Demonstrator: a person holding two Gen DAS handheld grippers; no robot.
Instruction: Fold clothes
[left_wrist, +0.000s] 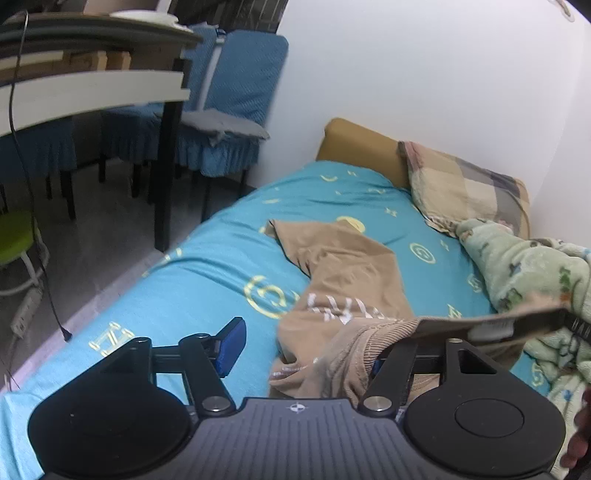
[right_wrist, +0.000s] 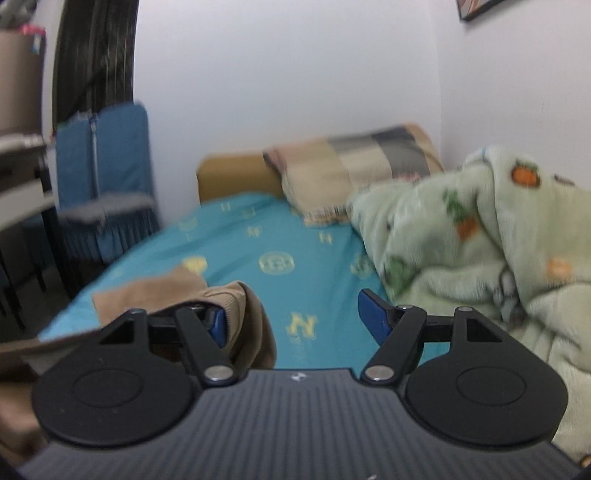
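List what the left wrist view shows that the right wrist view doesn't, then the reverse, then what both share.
Only the left wrist view: white lettering on the tan garment, a green stool, a power strip on the floor, and the table.

Only the right wrist view: a picture frame corner high on the wall, and carrot prints on the blanket.

Both: the teal sheet, plaid pillow, blue chair, and open grippers, left and right, each with garment cloth draped over one finger.
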